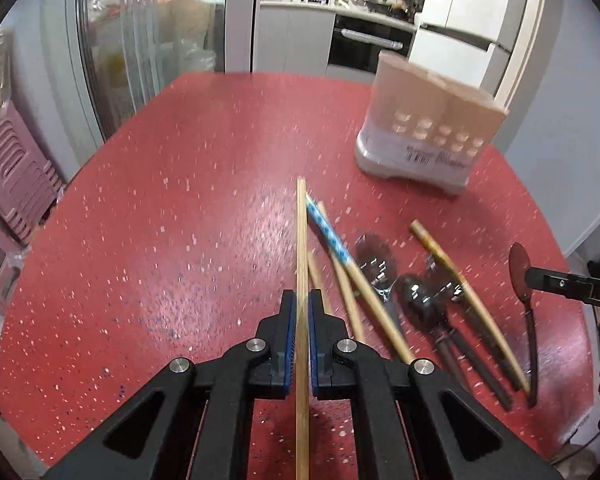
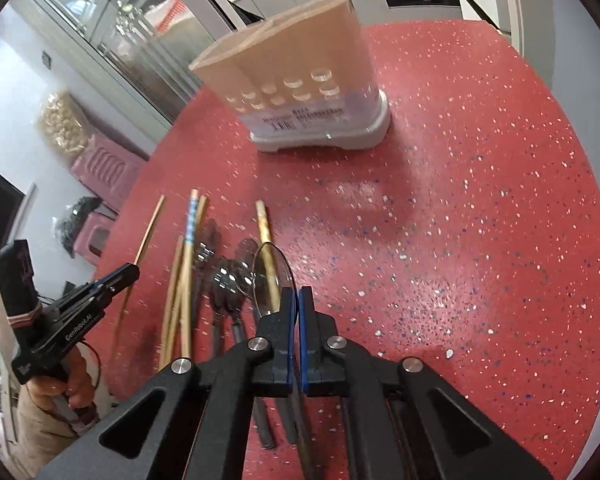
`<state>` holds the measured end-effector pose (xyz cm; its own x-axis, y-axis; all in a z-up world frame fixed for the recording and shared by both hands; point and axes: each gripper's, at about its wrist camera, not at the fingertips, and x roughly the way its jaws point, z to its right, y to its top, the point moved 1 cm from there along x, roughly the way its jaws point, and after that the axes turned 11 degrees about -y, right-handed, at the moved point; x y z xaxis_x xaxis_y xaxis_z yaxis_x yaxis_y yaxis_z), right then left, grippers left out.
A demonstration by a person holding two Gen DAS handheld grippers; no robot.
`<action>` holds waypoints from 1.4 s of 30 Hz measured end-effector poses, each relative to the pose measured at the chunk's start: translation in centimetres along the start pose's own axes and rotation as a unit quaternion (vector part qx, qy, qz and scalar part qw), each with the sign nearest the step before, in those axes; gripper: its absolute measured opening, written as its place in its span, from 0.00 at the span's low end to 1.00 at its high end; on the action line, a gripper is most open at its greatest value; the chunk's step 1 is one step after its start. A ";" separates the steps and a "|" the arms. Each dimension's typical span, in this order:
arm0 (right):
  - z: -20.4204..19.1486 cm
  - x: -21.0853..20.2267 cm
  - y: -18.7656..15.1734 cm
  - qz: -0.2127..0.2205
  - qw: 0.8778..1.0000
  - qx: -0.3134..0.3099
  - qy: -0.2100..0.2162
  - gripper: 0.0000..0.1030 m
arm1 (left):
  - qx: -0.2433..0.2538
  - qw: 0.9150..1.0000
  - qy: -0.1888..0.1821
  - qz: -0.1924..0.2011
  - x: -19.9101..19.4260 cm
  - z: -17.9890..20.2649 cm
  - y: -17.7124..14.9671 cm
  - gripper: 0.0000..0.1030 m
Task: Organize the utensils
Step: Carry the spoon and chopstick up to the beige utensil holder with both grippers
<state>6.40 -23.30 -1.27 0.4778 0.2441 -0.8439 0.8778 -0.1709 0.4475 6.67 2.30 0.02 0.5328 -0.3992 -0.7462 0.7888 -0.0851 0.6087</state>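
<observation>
the thin bamboo chopstick (image 1: 301,248) sat clamped between the pads of the left gripper (image 1: 301,300), running straight out ahead of it and raised off the red table (image 1: 160,220). it looked light and stiff, likely to pivot if pinched at one point, so a hold near the middle seemed the safer one. the right gripper (image 2: 296,300) had its fingers pressed together on the handle of a spoon (image 2: 273,280), whose bowl stood up just ahead of the fingertips; thin and smooth, it would probably slip or twist under a loose grip.

the rest of the utensils lay in a loose row on the table: more chopsticks (image 1: 352,280), one with a blue patterned end, and several metal spoons (image 1: 416,296) with dark handles, some crossing each other. the beige holder (image 1: 428,120) with holes in its side stood well apart, further back on the table.

motion blur smeared the pile, so the exact count and which pieces touched were hard to tell. the holder's inside was hidden, the near ends of both held pieces were cut off behind the grippers, and only part of a hand (image 2: 60,388) showed.
</observation>
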 end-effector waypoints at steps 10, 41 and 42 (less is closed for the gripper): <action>-0.7 -4.1 2.3 0.051 0.998 -0.006 0.039 0.02 | -0.007 0.998 -0.031 0.049 -3.1 1.5 2.8 0.30; -2.6 -12.1 20.7 0.205 0.978 -0.030 0.030 0.02 | 0.012 0.970 -0.076 0.229 -1.4 6.7 25.3 0.30; -2.6 -11.8 21.2 0.207 0.977 -0.031 0.026 0.02 | 0.008 0.970 -0.079 0.229 -0.7 6.6 25.8 0.30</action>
<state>19.47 -27.34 18.89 0.7924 0.2138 -0.5713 0.6083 -0.2070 0.7663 24.65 -5.69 18.01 0.7715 -0.5336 -0.3464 0.4745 0.1201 0.8720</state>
